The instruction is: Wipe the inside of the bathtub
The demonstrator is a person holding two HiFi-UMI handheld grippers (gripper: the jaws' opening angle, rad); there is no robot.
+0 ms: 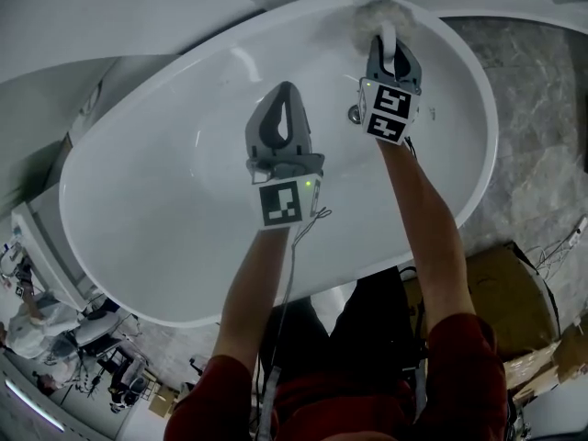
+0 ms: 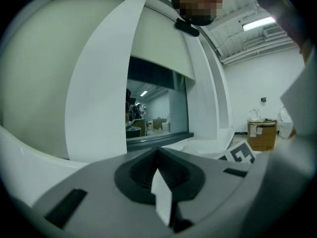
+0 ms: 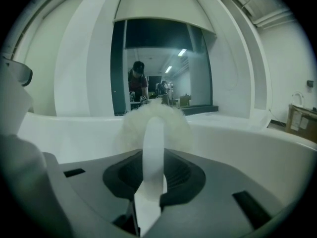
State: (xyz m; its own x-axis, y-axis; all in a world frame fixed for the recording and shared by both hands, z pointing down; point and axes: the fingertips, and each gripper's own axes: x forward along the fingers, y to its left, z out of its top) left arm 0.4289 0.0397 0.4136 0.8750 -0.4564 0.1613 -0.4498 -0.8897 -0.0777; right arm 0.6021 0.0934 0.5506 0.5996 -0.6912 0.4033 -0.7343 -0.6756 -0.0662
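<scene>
Jaws on your right gripper (image 1: 388, 42) are clamped on the white handle (image 3: 152, 145) of a fluffy brush, and its woolly head (image 1: 377, 14) sits at the far end wall of the white bathtub (image 1: 479, 154). Your left gripper (image 1: 283, 101) hovers over the tub's middle, jaws pressed together on nothing.

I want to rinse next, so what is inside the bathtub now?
A fluffy white brush at the far wall, clamped in the right gripper, and a metal fitting. The left gripper, shut and empty, hangs above. Grippers and forearms cover part of the floor.
</scene>
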